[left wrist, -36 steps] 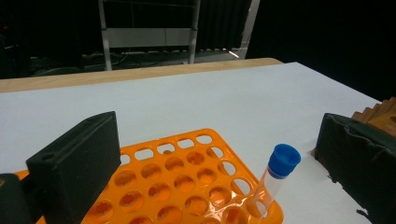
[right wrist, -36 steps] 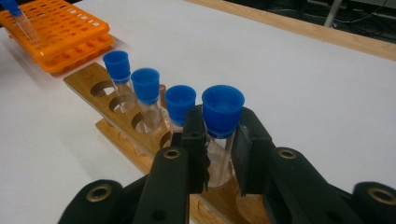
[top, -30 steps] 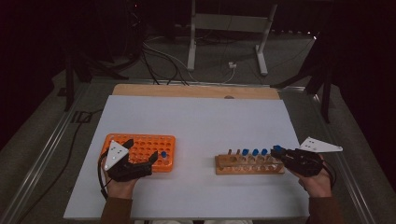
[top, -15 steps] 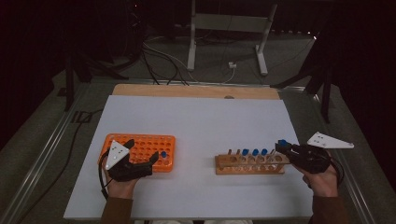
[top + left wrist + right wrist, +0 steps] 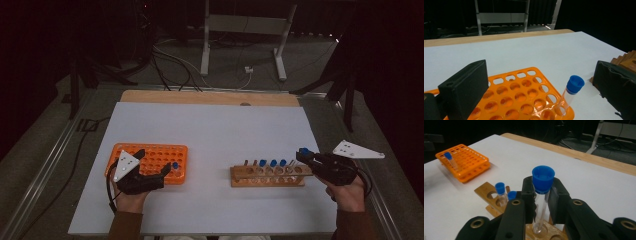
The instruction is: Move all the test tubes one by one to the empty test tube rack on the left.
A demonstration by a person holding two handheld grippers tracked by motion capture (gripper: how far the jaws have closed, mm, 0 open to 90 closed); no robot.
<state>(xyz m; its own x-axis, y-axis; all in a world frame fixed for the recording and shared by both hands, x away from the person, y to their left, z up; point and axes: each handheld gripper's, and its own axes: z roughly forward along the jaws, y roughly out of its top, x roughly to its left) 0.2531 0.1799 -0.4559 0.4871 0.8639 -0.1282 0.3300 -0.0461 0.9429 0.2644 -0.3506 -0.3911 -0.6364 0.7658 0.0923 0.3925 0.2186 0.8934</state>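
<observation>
Tube (image 5: 541,202) in my right jaws (image 5: 541,195): a clear, thin-walled test tube with a blue cap (image 5: 543,178), pinched just under that cap. Its foot hangs just over the near end hole of the wooden rack (image 5: 267,176), whether clear of it or not I cannot tell. On the high view I see my right gripper (image 5: 306,156) at the rack's right end, above the white desk (image 5: 215,130).

I judge the tube light, stiff and slick, and likely to crack if squeezed hard or knocked sideways against the wood. The grip below the cap suits it: the cap's rim stops it sliding down through the pads, and the long body hangs free for lowering into a hole. I would keep it upright and lift straight.

My left jaws (image 5: 536,82) stand wide, holding nothing, resting by the orange rack (image 5: 524,97), where one more capped tube (image 5: 570,96) leans in a corner hole. Three capped tubes (image 5: 272,164) stand in the wooden rack.
</observation>
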